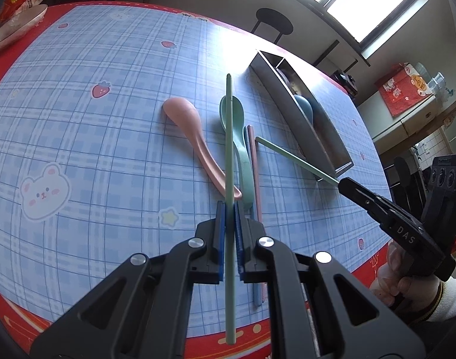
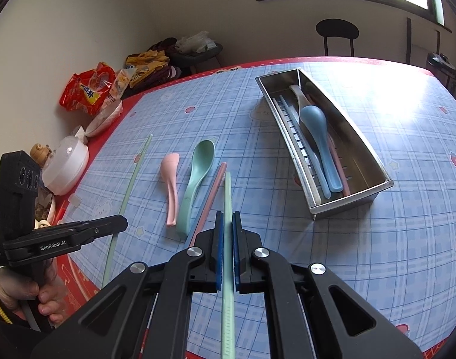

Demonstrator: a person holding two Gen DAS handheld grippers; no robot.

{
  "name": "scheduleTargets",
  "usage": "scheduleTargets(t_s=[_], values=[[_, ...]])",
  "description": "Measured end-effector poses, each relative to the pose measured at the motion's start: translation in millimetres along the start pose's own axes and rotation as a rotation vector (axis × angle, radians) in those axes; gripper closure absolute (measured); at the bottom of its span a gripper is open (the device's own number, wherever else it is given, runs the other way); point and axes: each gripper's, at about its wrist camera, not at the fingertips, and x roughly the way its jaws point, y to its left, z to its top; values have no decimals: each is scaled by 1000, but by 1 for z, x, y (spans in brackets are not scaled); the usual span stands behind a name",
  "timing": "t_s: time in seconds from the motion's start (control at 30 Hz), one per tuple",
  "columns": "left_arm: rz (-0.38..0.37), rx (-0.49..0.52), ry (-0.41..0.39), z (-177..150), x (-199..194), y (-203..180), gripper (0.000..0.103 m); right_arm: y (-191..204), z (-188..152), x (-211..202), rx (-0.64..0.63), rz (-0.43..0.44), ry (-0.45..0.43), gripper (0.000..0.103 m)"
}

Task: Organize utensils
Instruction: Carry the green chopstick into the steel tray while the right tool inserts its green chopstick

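Observation:
My left gripper (image 1: 229,209) is shut on a green chopstick (image 1: 229,137) and holds it above the table. My right gripper (image 2: 227,218) is shut on a second green chopstick (image 2: 228,191); in the left wrist view that gripper (image 1: 346,187) holds its chopstick (image 1: 293,157) by the near end of the steel utensil tray (image 1: 290,110). A pink spoon (image 2: 171,185), a green spoon (image 2: 195,176) and a pink chopstick (image 2: 211,194) lie on the blue checked tablecloth. The tray (image 2: 362,146) holds a blue spoon (image 2: 316,131) and several chopsticks.
Snack bags (image 2: 90,89), a white bowl (image 2: 105,119) and a white lidded container (image 2: 66,164) stand along the table's left edge. A black stool (image 2: 337,34) stands beyond the far edge. The table edge runs close below both grippers.

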Motion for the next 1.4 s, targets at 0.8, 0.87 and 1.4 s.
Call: scheduleTargets(t_s=[0.8,0.87,1.4], values=[[-82,-53,-37,53,4,-51,93,-44,57,-66,24,5,-222,97],[-106,-77,-24,60,10,-60,93,-50,63,-69,18,1,-233,97],[-194,-346,82,120,105,-116,93,-95,114,-36,-40,-41,-208,97]])
